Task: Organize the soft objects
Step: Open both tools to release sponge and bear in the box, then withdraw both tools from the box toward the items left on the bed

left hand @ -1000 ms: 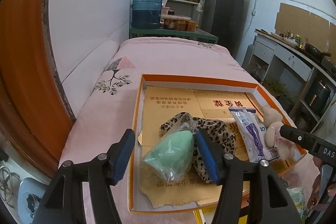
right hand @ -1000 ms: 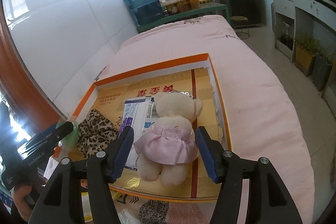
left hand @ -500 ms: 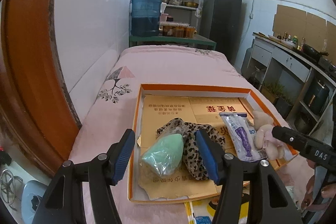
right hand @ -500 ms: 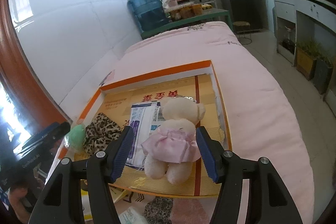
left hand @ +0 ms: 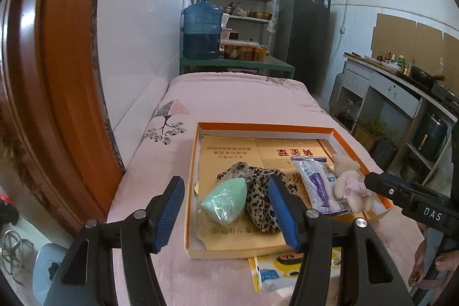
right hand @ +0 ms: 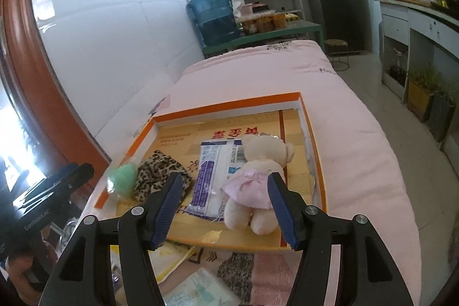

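Observation:
An orange-rimmed cardboard box (left hand: 195, 162) (right hand: 229, 105) lies on a pink bed. In it, left to right, lie a green bagged soft item (left hand: 226, 200) (right hand: 122, 179), a leopard-print cloth (left hand: 258, 191) (right hand: 155, 171), a white and purple packet (left hand: 318, 182) (right hand: 215, 171) and a cream teddy in a pink dress (left hand: 350, 185) (right hand: 258, 177). My left gripper (left hand: 226, 214) is open and empty, above the box's near left part. My right gripper (right hand: 226, 208) is open and empty, just short of the teddy.
Loose packets lie on the bed in front of the box (left hand: 275, 268) (right hand: 200, 288). A white wall and a brown door frame (left hand: 57, 76) run along the left. A green table with a water jug (left hand: 202, 33) stands beyond the bed. Counters (left hand: 401, 93) line the right.
Both grippers have drawn back and up from the box, staying open. The green item and the teddy now sit farther from the fingers. The objects have not moved.

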